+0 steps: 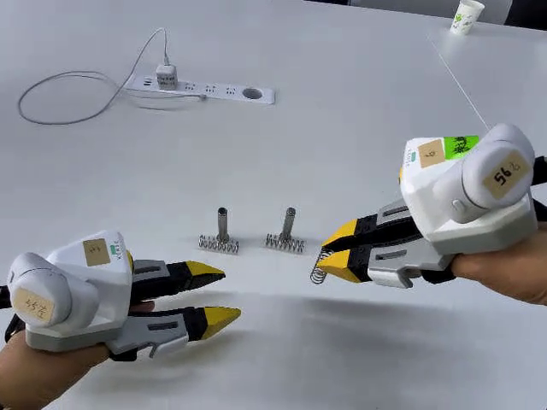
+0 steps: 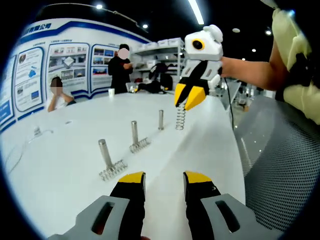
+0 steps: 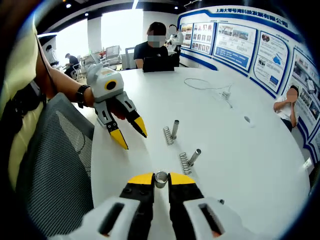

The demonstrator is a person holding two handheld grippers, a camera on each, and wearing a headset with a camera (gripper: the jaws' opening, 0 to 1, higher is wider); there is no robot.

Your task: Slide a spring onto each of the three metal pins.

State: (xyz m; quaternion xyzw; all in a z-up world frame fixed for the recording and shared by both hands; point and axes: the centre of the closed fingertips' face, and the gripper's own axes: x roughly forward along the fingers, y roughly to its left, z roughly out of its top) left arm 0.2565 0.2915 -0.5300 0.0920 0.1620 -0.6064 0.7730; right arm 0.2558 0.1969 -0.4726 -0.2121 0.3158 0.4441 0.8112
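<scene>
Spring [image 3: 160, 178] clamped in my right gripper [image 1: 323, 259] tips; my left gripper [image 1: 231, 294] jaws apart, empty. Risk: held by end only, may swing, catch far pin [image 2: 161, 119] top, pop free.

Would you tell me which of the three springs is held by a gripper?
The spring pinched in the right gripper's yellow tips; the other two lie on the table, each beside a pin.

The left gripper [image 1: 229, 295] and right gripper [image 1: 321, 259] have rounded white-and-grey housings, black jaws tipped yellow and tan handwritten labels. The right one carries a green sticker [image 1: 462, 144]. The person wears a pale yellow sleeve [image 2: 291, 47] and a black wristwatch [image 3: 80, 93].
</scene>
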